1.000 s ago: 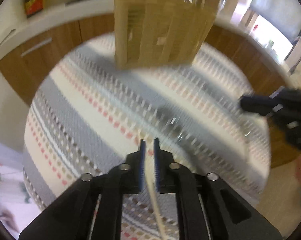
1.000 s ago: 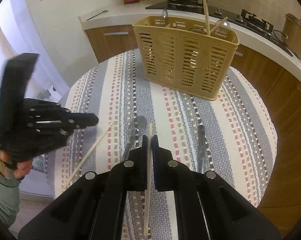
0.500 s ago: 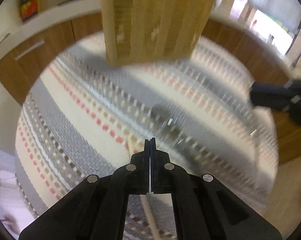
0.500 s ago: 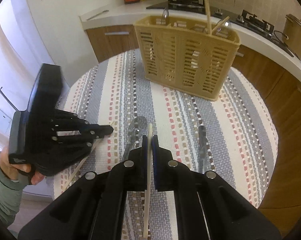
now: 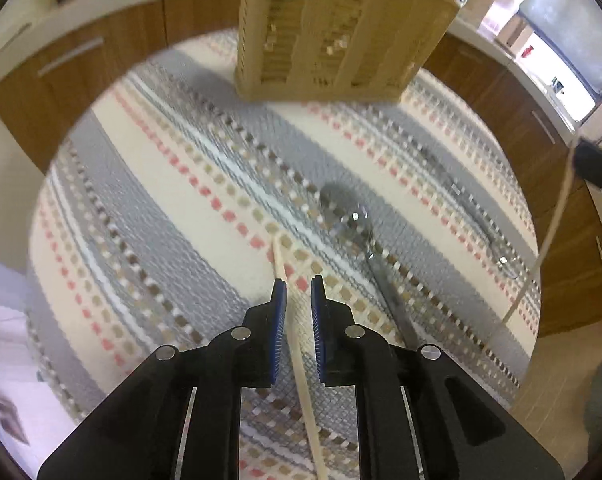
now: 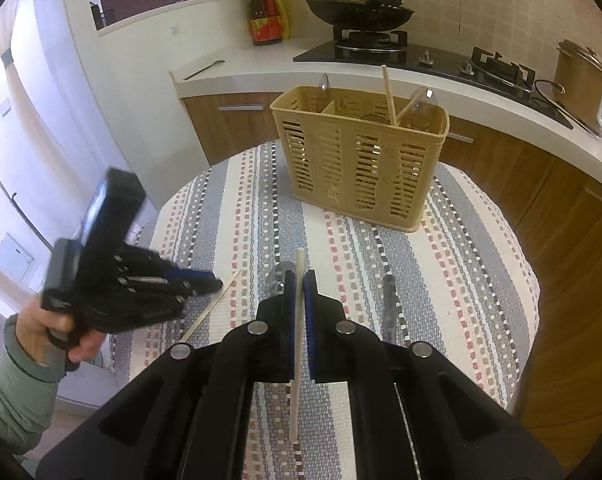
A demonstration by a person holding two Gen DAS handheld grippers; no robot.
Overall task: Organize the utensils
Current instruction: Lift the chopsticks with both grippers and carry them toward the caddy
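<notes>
Blue-padded fingers of the right gripper (image 6: 299,276) clamp a pale wooden chopstick (image 6: 297,332); the left gripper (image 5: 298,286) straddles another chopstick (image 5: 297,344) on the striped desk (image 5: 161,184), fingers apart, facing the tan slotted plastic utensil basket (image 6: 361,160).

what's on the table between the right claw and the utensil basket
Only bare striped tablecloth separates the right claw from the basket, per the right wrist view.
</notes>
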